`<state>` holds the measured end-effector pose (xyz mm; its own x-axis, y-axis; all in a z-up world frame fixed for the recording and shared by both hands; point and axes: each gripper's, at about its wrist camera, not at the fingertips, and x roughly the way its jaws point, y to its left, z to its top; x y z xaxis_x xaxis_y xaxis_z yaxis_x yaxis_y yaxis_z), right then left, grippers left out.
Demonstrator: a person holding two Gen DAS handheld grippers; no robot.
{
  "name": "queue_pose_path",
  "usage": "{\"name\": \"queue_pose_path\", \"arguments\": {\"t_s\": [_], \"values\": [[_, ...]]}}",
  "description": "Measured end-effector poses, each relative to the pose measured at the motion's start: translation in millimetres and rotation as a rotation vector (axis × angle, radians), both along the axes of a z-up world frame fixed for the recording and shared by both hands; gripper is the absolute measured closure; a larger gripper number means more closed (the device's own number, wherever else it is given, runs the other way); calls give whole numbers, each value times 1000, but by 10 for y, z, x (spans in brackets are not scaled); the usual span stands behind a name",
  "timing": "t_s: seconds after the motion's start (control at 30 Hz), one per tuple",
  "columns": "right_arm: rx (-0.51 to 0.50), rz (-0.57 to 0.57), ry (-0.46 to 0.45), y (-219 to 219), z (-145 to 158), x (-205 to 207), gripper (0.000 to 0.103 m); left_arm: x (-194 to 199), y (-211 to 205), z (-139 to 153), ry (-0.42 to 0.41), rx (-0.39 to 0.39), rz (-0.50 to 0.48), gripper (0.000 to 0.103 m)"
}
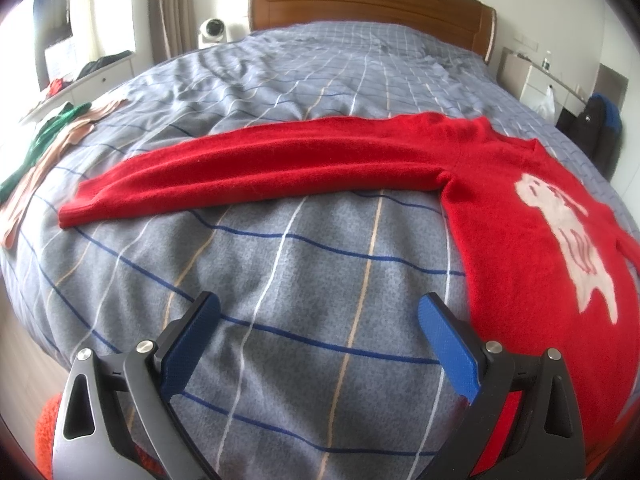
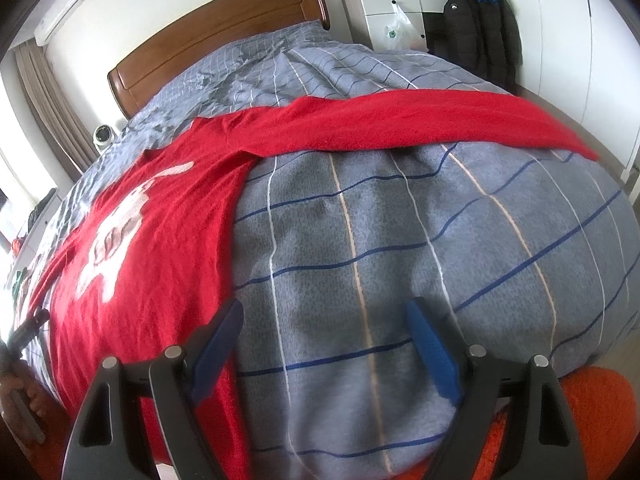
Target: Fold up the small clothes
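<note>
A fuzzy red knit sweater with a pale animal motif [image 1: 520,216] is lying flat on the grey checked bedspread [image 1: 304,280], both sleeves stretching outward. The left gripper [image 1: 320,320] and right gripper [image 2: 324,328] are hovering above the bedding, jaws spread wide, gripping nothing.
</note>
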<state>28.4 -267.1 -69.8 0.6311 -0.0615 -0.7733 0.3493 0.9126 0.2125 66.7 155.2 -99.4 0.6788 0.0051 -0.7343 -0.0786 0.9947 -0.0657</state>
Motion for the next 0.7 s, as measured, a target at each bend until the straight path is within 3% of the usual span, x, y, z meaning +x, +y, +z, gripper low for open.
{"name": "queue_pose_path", "arguments": {"t_s": [0.7], "values": [[37,-9,-13,-51,35,-24,20,-27,32,43,-9,-16,10,3]]}}
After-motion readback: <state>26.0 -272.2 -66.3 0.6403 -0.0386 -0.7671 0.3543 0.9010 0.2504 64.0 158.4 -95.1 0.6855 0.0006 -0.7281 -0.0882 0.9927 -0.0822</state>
